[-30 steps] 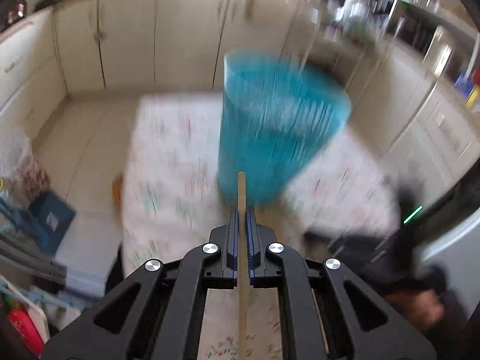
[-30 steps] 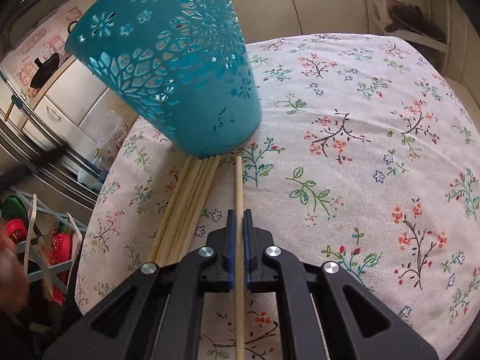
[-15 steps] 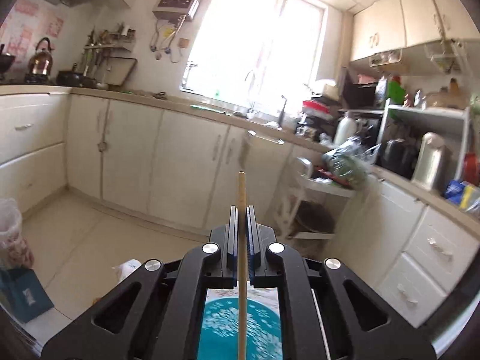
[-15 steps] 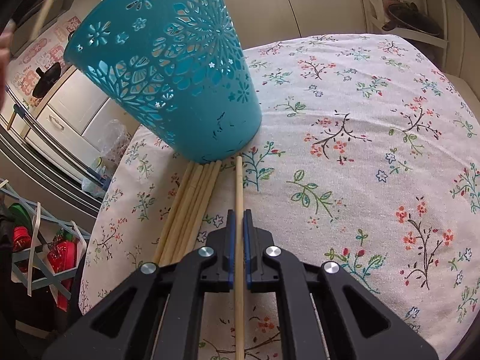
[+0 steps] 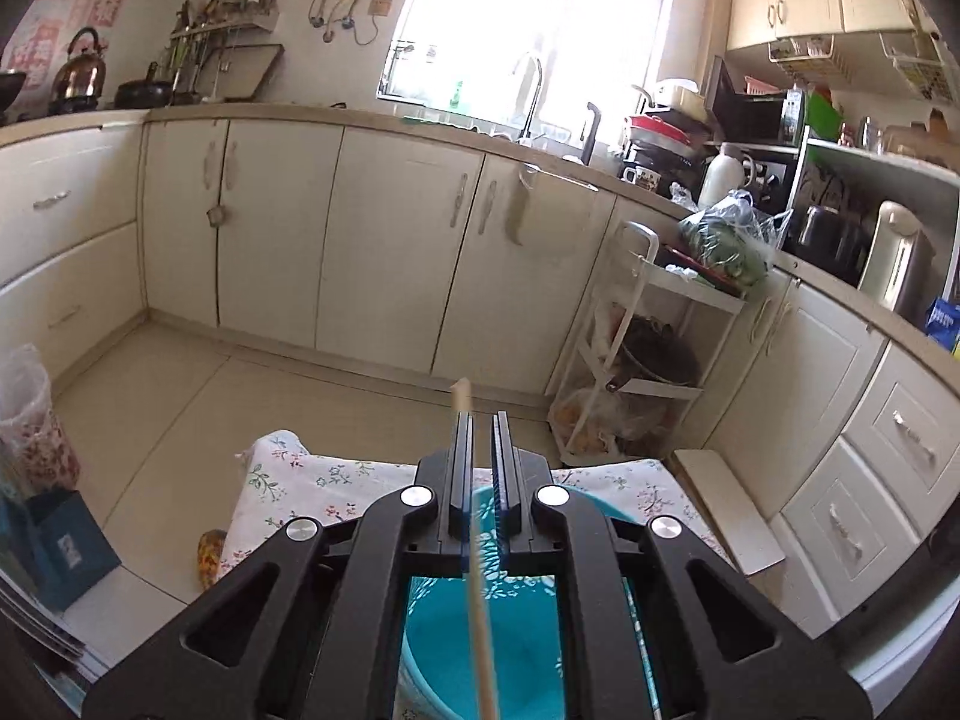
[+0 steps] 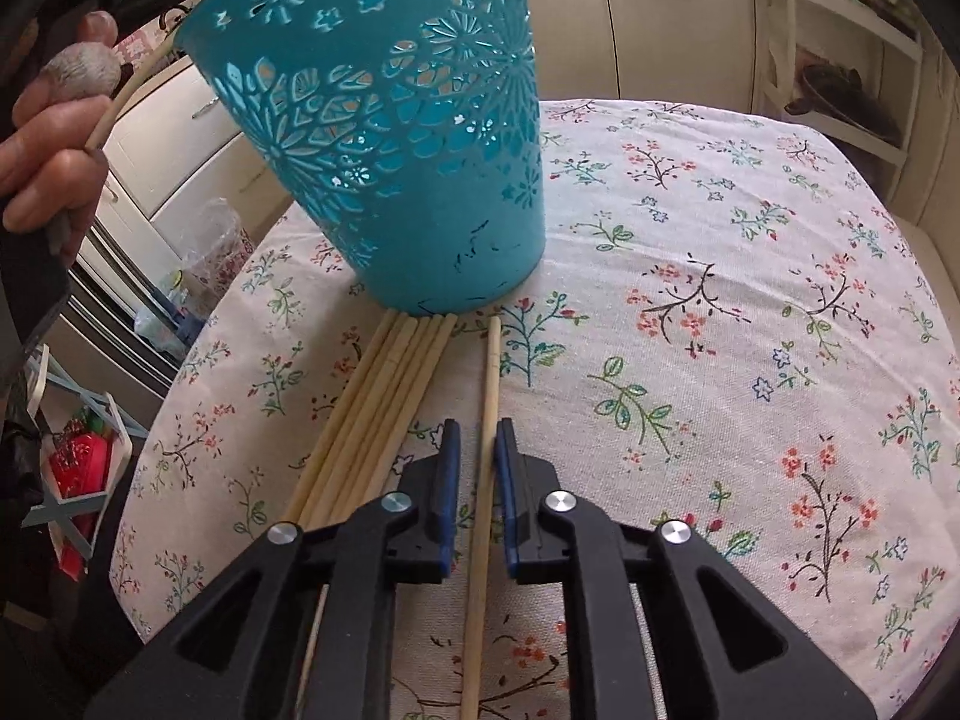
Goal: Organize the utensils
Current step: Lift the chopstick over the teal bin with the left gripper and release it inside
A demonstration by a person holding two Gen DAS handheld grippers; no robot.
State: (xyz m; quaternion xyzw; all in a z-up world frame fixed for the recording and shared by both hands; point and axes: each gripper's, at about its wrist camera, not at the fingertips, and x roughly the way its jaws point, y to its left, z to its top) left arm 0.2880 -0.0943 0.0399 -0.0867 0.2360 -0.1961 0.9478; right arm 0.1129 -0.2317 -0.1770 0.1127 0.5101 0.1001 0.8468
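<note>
Both hand-held grippers have parted their fingers since 0.5 s ago, when each was clamped on a chopstick. From the left wrist view, the left hand-held gripper [image 5: 480, 468] hangs over the mouth of the teal basket [image 5: 516, 636], and its fingers now stand apart with a gap between the blue pads. One wooden chopstick [image 5: 477, 588] runs loose through that gap, leaning against the left pad, its lower length over the basket's interior and its tip poking out past the fingertips. The basket stands on the table [image 5: 282, 480], which is covered with a flowered cloth.

From the right wrist view, the right hand-held gripper [image 6: 477, 450] sits low over the table [image 6: 750, 300], fingers spread, with a single chopstick [image 6: 489, 396] lying on the cloth between them, touching neither pad clearly. Its far end stops just short of the base of the teal basket [image 6: 408, 138]. Just left of it lies a bundle of about 6 chopsticks [image 6: 378, 414], side by side, their far ends touching the basket's base. At the upper left, the person's hand [image 6: 48, 126] is seen beside the basket's rim.
</note>
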